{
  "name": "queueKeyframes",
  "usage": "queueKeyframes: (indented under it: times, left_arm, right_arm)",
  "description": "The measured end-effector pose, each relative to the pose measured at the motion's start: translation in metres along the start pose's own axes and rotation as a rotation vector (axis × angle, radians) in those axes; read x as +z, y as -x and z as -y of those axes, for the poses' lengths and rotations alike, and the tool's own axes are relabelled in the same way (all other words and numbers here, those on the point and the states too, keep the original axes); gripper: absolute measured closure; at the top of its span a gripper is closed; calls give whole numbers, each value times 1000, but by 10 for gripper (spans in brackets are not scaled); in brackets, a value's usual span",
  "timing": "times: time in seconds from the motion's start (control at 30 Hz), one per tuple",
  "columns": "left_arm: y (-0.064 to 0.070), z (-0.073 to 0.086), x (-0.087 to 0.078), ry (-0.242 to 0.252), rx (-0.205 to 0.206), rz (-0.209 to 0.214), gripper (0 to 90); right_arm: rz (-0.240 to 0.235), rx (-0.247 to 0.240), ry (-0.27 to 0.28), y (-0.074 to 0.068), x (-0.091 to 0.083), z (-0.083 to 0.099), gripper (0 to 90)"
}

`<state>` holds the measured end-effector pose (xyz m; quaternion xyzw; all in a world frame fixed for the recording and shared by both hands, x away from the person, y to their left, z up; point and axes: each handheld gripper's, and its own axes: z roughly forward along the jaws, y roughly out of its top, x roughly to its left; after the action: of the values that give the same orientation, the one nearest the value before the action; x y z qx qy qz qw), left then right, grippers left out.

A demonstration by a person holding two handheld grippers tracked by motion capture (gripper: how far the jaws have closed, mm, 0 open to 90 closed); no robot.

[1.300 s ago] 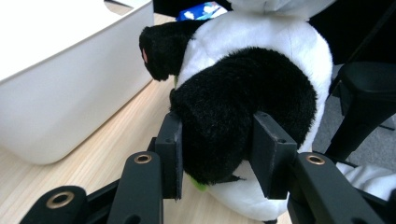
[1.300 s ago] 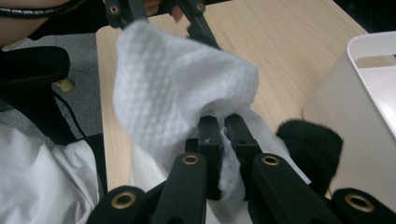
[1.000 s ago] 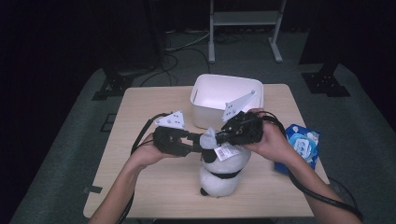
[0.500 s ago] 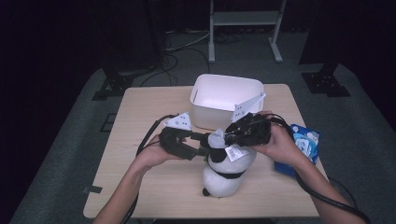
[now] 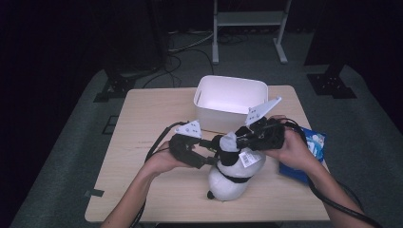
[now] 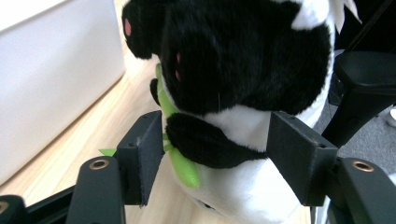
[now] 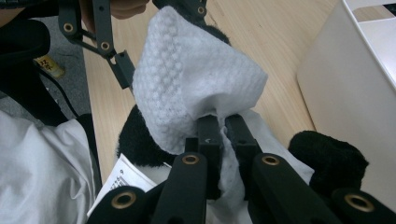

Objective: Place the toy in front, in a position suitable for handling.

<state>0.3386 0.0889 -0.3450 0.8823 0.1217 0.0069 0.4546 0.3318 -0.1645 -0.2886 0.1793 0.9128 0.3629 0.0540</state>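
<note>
A black-and-white panda plush [image 5: 234, 176] with a green leaf [image 6: 180, 163] and a paper tag [image 5: 247, 159] stands on the wooden table [image 5: 142, 118]. My left gripper [image 5: 215, 155] comes from the left, and its jaws press both sides of the panda's body [image 6: 233, 70]. My right gripper [image 5: 238, 141] reaches in from the right, shut on a white textured cloth [image 7: 187, 84]. The cloth [image 5: 229, 141] lies against the top of the panda. In the right gripper view the pinch [image 7: 223, 135] is at the cloth's lower edge, and a black ear [image 7: 327, 154] shows to the right.
A white open bin [image 5: 209, 83] stands just behind the panda, its wall close by [image 6: 46, 70] [image 7: 345, 79]. A blue packet [image 5: 314, 142] lies at the table's right edge under the right forearm. Cables trail from both grippers. Dark floor and stands surround the table.
Both grippers have shifted slightly to the right and nearer me, still on the panda and the cloth. The cloth has slid over the panda's head.
</note>
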Motion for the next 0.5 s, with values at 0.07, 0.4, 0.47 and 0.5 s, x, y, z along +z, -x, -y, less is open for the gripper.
queueKeyframes:
  times: [0.07,0.4,0.47,0.5]
  left_arm:
    - [0,1,3,-1,3,11,347]
    - [9,5,17,-4,11,39,280]
    - [12,4,20,-12,22,47,270]
    - [14,4,21,-18,29,42,256]
  right_arm:
    - [1,7,-1,0,-1,2,864]
    - [10,17,14,2,-3,9,863]
    - [14,19,14,2,-2,7,863]
    - [14,17,17,2,-2,7,863]
